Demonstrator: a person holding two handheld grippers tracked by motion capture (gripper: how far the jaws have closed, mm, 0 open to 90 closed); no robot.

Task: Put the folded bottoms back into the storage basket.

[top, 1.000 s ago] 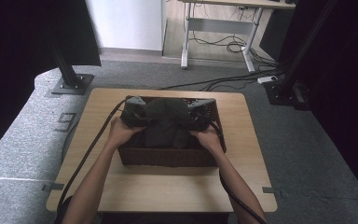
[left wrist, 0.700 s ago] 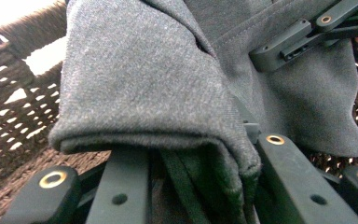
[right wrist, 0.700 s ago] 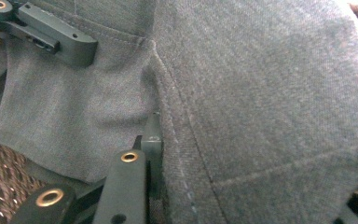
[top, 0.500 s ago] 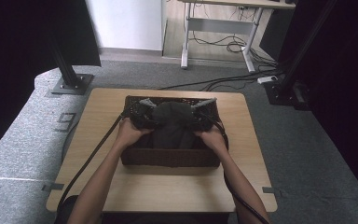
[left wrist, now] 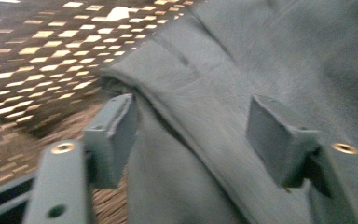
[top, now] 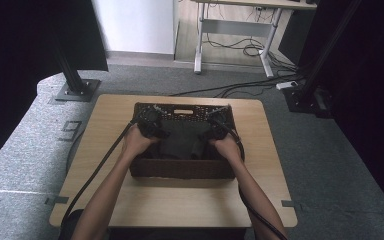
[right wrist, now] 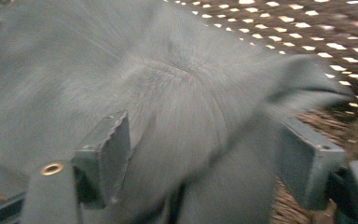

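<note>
A dark grey cloth [top: 182, 139] lies inside a dark brown woven basket [top: 180, 170] on the table. My left gripper [top: 152, 122] is at the cloth's left side and my right gripper [top: 215, 127] at its right, both down inside the basket. In the left gripper view the left gripper [left wrist: 193, 135] stands open, with a fold of the cloth [left wrist: 242, 70] running between its fingers [left wrist: 112, 133]. The right gripper [right wrist: 205, 158] is open too, its wide-set fingers [right wrist: 105, 151] straddling a bunched part of the cloth [right wrist: 168, 79]. Both gripper views are blurred.
The basket sits mid-table on a light wooden table [top: 180, 210], and its back rim has a handle slot [top: 182, 111]. Woven basket wall [left wrist: 37, 56] stands close beside each gripper. Cables [top: 100, 165] trail back from both grippers along the forearms.
The cloth, which bulged over the basket's back rim, has sunk lower into the basket. Both grippers have moved down and slightly inward with it.
</note>
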